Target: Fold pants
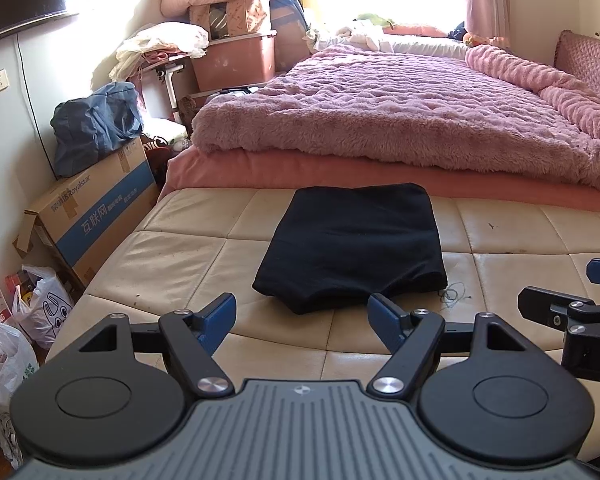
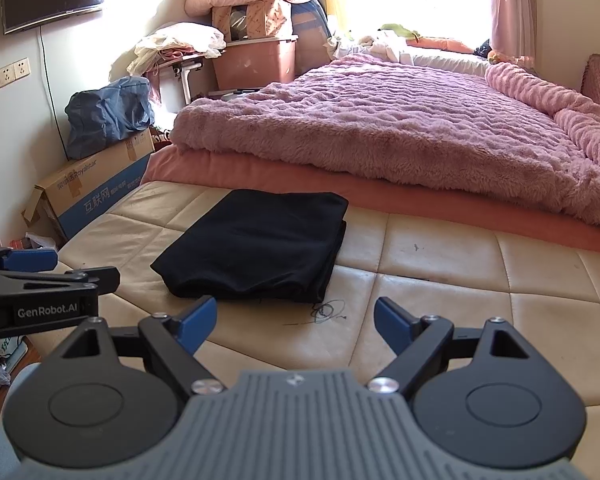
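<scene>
The black pants [image 1: 352, 244] lie folded into a flat rectangular stack on the cream leather mattress [image 1: 172, 256]. They also show in the right wrist view [image 2: 256, 244]. My left gripper [image 1: 302, 312] is open and empty, held just in front of the stack's near edge. My right gripper [image 2: 296, 316] is open and empty, near the stack's right front corner. Each gripper shows at the edge of the other's view, the right one [image 1: 572, 304] and the left one [image 2: 40, 280].
A pink fluffy blanket [image 1: 400, 108] covers the bed behind the pants. A cardboard box [image 1: 88, 216] with a blue bag [image 1: 96, 124] stands at the left. Plastic bags [image 1: 24, 320] lie on the floor. A tangled thread [image 2: 328, 312] lies on the mattress.
</scene>
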A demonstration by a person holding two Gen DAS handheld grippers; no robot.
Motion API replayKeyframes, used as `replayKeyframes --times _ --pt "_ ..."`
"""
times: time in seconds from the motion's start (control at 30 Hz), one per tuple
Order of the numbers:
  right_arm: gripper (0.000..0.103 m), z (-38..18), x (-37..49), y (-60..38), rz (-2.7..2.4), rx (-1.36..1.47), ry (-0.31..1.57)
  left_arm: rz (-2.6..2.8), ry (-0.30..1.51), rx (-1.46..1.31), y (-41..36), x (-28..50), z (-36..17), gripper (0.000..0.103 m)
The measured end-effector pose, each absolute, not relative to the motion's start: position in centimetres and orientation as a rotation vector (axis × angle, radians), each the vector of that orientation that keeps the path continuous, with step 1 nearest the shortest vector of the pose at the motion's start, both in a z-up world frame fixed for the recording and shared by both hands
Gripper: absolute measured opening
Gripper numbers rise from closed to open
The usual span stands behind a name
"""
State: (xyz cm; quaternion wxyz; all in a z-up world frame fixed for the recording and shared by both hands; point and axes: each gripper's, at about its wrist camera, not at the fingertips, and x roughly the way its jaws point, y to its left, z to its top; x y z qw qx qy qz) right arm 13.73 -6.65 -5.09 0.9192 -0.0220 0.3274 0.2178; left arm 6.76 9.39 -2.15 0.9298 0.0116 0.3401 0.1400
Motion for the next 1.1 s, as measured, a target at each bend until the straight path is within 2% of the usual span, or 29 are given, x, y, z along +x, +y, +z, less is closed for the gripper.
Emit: replayKeyframes --times 1.1 --pt "0.082 -5.3 14.27 -6.75 0.442 -0.024 0.701 0.243 0.656 0.035 8.97 6.88 -1.81 0.088"
